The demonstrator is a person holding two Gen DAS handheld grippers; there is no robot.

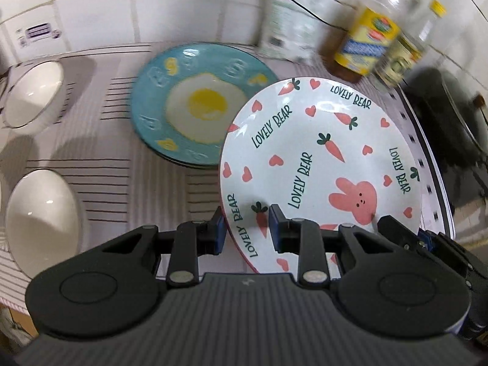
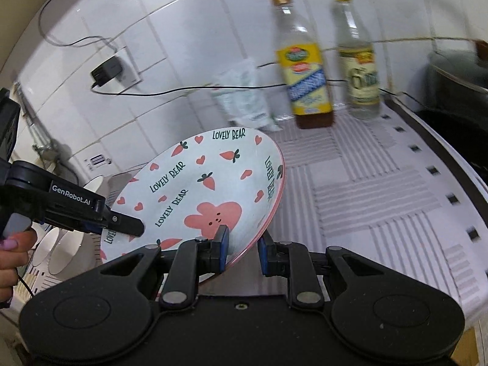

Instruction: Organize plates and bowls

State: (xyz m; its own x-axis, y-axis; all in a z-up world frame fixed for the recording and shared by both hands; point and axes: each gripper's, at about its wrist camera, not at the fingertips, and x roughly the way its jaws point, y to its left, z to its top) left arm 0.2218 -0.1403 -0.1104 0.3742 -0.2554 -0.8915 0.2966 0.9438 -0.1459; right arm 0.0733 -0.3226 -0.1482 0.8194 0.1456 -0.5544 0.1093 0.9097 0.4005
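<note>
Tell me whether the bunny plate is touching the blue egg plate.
Cannot tell. In the left wrist view the bunny plate overlaps the blue egg plate, hiding any contact or gap.

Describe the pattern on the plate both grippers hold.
Bunny plate: white, pink rabbit, hearts, carrots, "LOVELY BEAR". Clearest: left wrist view.

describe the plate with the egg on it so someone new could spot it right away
Start at the white tiled wall and drop to the striped cloth on the counter. The blue plate lies flat there, just behind the tilted white bunny plate. It alone is teal, with a fried egg painted in its middle.
</note>
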